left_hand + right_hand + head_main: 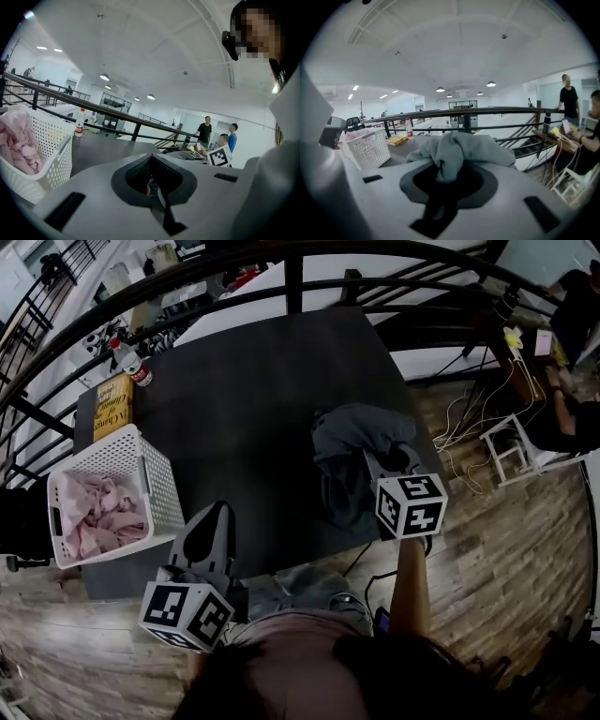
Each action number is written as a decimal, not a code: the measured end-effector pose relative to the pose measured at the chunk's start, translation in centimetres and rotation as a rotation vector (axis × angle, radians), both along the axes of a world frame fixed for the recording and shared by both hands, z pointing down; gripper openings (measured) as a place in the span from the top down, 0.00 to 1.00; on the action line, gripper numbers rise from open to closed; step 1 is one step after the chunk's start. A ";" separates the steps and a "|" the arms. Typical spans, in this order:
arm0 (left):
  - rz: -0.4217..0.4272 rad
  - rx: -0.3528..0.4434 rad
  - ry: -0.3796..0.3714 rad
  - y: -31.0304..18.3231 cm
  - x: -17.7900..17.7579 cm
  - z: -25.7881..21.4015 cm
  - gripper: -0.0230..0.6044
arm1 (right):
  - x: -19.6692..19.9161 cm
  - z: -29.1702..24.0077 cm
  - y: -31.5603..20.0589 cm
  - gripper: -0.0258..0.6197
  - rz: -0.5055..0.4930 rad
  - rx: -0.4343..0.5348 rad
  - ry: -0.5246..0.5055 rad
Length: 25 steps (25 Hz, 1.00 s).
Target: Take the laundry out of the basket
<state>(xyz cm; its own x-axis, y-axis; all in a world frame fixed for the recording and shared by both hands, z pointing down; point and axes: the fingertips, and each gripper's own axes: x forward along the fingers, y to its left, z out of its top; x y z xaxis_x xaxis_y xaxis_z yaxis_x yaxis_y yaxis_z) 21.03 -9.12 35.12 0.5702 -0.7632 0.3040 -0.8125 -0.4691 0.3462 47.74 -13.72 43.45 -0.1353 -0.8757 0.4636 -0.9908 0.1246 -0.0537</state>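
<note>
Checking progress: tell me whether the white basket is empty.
No, pink clothes lie inside the white basket.

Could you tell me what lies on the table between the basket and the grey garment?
Nothing: in the head view only bare dark table separates the basket from the grey garment.

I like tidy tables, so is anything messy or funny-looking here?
Only a little. The gray garment lies crumpled in a heap near the table's right edge, a fold pinched in the right gripper. The pink laundry sits inside the white basket; nothing looks spilled or broken.
</note>
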 end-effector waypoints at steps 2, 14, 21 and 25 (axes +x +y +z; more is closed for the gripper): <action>-0.009 0.002 -0.003 -0.1 -0.4 -0.1 0.97 | -0.6 1.5 0.1 0.81 -0.012 -0.027 -0.030; -0.012 -0.001 -0.026 0.2 -0.8 -0.1 0.97 | -2.3 7.9 0.8 0.78 -0.012 -0.163 -0.073; 0.002 0.005 -0.029 0.6 -0.7 -0.1 0.97 | -2.6 7.9 1.2 0.73 -0.014 -0.166 -0.073; 0.014 0.008 -0.021 0.9 -0.3 -0.3 0.97 | -2.4 7.1 1.9 0.69 -0.003 -0.158 -0.076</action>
